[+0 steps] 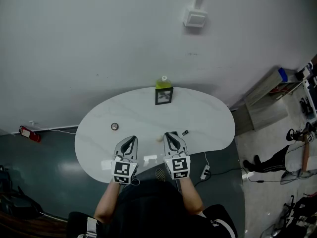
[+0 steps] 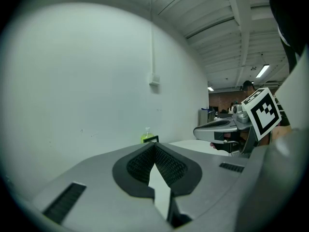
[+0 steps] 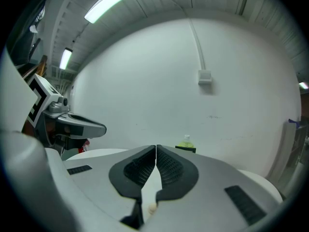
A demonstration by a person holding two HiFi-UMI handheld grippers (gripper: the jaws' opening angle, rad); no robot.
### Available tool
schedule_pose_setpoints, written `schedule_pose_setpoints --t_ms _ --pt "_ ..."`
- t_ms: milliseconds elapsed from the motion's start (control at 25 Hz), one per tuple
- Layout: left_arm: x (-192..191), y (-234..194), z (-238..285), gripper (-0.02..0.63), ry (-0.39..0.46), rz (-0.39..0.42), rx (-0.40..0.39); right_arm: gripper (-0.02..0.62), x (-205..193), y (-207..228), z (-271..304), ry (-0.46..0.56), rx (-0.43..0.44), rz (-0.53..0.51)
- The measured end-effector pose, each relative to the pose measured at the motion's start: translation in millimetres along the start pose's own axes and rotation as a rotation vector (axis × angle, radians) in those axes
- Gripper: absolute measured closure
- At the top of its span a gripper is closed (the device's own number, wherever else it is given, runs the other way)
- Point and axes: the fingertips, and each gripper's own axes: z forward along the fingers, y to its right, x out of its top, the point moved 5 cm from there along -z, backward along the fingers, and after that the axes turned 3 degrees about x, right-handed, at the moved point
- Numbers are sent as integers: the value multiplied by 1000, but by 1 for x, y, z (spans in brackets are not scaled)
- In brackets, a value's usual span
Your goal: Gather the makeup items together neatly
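Makeup gather: barely begun, items lie scattered on white oval table [image 1: 208, 118]
Ref. black-framed square stand [image 1: 164, 96]: yellow-green bottle [image 1: 164, 82] just behind; round dark compact [image 1: 114, 126] well apart, front-left; small dark tube [image 1: 184, 132] & pale bead [image 1: 159, 139] in front; left gripper [image 1: 130, 142], right gripper [image 1: 171, 137] both clenched, empty
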Motion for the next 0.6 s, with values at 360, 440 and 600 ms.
schedule_pose_setpoints --t_ms 360,440,600 --pt "-5 -16 -12 586 10 -28 42 561 -5 -18 14 -34 63 -3" --pt "-10 -25 -16 586 -2 -33 70 561 -6 -28 24 -43 101 -2" --pt "-24 -49 -30 586 -29 -58 134 561 -8 -54 49 -59 180 -16"
